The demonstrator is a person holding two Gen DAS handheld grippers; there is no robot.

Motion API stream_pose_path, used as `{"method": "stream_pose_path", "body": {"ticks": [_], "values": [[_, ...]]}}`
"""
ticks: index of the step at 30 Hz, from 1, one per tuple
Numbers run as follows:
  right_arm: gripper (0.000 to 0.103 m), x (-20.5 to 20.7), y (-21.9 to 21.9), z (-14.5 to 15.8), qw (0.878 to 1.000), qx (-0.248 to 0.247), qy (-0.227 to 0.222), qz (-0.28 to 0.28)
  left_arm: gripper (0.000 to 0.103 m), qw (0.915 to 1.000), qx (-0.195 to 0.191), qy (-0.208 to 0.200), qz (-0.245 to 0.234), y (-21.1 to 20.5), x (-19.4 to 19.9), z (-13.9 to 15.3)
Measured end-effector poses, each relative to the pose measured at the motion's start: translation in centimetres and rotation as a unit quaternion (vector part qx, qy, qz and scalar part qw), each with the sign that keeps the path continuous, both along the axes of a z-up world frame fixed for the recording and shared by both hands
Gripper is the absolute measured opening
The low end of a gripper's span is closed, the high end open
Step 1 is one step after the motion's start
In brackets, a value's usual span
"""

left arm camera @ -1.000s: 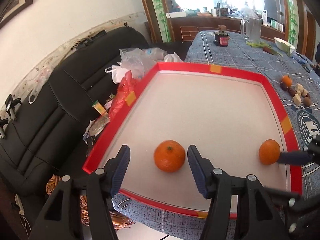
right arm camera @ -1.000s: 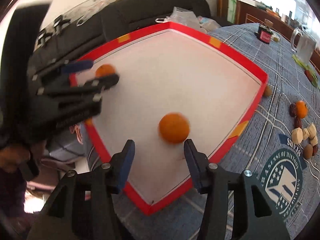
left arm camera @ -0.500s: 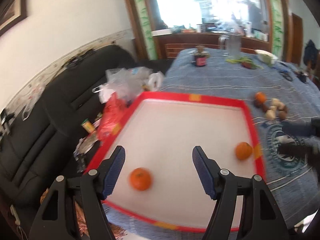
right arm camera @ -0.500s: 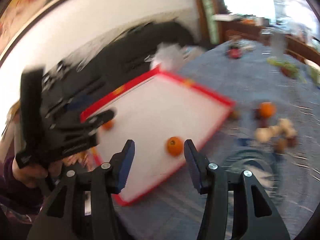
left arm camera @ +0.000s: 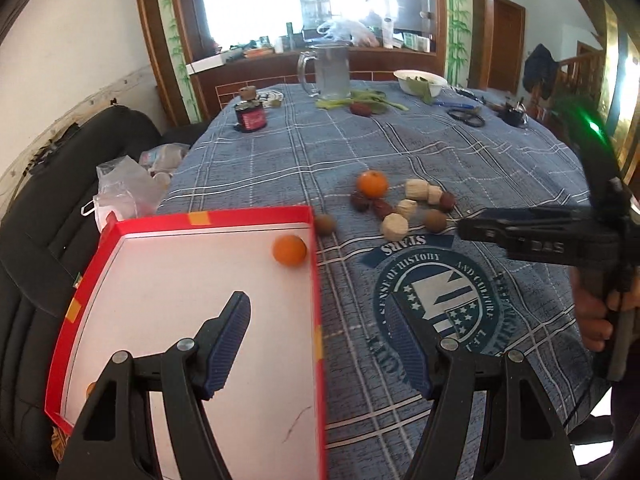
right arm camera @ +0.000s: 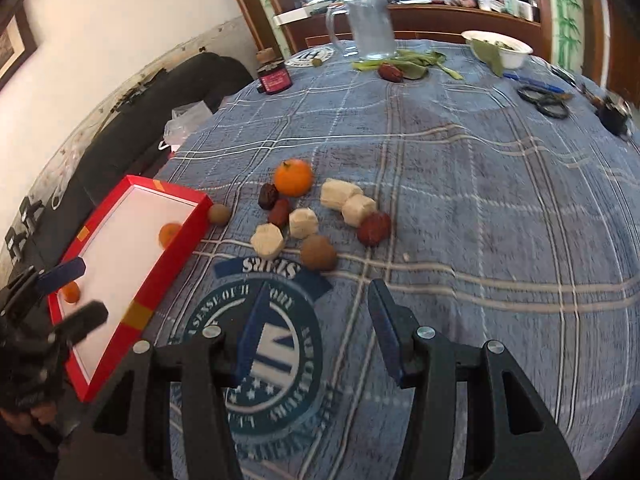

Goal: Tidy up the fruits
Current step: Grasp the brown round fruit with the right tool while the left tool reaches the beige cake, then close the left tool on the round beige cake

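Table with blue plaid cloth (right arm camera: 460, 168) fills both views; round printed emblem (left arm camera: 440, 304) sits on it near the front edge. Black sofa (left arm camera: 48, 208) is beside the table on the left.

Red-rimmed tray (left arm camera: 316, 280) with white floor lies on the table's left part, near the edge by the sofa. Two oranges are inside: tray orange (left arm camera: 289, 249) at the far right corner, just beside the rim, and a second small orange (right arm camera: 71, 292) near the tray's front left end, close to one finger of the left gripper in the right wrist view.

Left gripper (left arm camera: 320, 340) is wide open and holds nothing. It straddles the tray's right rim: left finger over the white floor, right finger over the emblem. Tray orange is ahead of it and clear of the fingers.

Right gripper (right arm camera: 316, 324) is also wide open and empty, over the emblem. A person's hand (left arm camera: 596, 312) holds its handle at the right edge of the left wrist view.

Loose fruit cluster is on the cloth beyond the emblem, ahead of the right gripper and apart from it: loose orange (right arm camera: 293, 177) at the far side, pale peeled chunks (right arm camera: 347, 200), dark red dates (right arm camera: 276, 206) and a brown round fruit (right arm camera: 318, 253) nearest the fingers. Another brown fruit (right arm camera: 219, 213) touches or nearly touches the tray's outer corner.

Far end holds a glass pitcher (right arm camera: 370, 28), white bowl (right arm camera: 500, 48), dark jar (right arm camera: 274, 78), green stalks (right arm camera: 404, 64) and scissors (right arm camera: 544, 100).
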State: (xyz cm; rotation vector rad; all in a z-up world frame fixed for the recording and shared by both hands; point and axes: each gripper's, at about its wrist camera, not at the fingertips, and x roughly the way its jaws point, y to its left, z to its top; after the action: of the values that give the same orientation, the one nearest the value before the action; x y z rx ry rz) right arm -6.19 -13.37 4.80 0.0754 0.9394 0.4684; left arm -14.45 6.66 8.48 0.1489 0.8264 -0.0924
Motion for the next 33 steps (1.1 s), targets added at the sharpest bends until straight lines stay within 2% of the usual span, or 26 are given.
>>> {"method": "stream_pose_path", "body": {"ticks": [2,6,11,15,18,20,23,26,27,31,33], "values": [[0.053,0.2,0.8,0.1,1.0,-0.003,-0.004,0.007,0.07,1.0,0.002,0.002,0.001,-0.4,0.3,0.0],[0.037,2.1,2.4,-0.6,0.999,-0.026,-0.003,0.022,0.07,1.0,0.004,0.006,0.006,-0.8,1.2,0.0],[0.028,3.8,3.0,-2.2,0.998,-0.049,0.011,0.026,0.07,0.9999,0.003,0.017,-0.002,-1.9,2.4,-0.2],[0.028,3.6,2.3,-2.3,0.999,-0.026,0.009,0.032,0.07,0.9995,0.006,0.028,-0.013,-3.5,4.0,-0.7],[0.028,4.1,0.4,-1.9,0.999,0.019,0.017,0.02,0.07,0.9987,0.004,0.046,-0.021,-4.7,5.6,-1.6],[0.028,4.2,-1.4,-0.7,0.998,0.064,0.007,0.011,0.069,0.998,0.0,0.057,-0.028,-5.7,6.7,-2.3],[0.028,4.3,-4.0,0.8,0.994,0.112,-0.011,-0.015,0.065,0.997,0.002,0.07,-0.033,-6.9,7.8,-3.2],[0.027,4.4,-5.7,1.4,0.991,0.119,-0.025,-0.05,0.056,0.9962,0.01,0.08,-0.033,-7.8,9.2,-4.1],[0.027,4.5,-6.2,1.5,0.99,0.124,-0.025,-0.059,0.05,0.9958,0.008,0.085,-0.032,-8.0,9.7,-4.5],[0.027,4.7,-6.5,1.8,0.989,0.135,-0.02,-0.063,0.045,0.9948,0.007,0.097,-0.029,-8.6,10.7,-5.5],[0.027,4.6,-6.3,1.8,0.988,0.137,-0.02,-0.061,0.036,0.994,0.0,0.104,-0.032,-8.8,11.0,-5.8]]}}
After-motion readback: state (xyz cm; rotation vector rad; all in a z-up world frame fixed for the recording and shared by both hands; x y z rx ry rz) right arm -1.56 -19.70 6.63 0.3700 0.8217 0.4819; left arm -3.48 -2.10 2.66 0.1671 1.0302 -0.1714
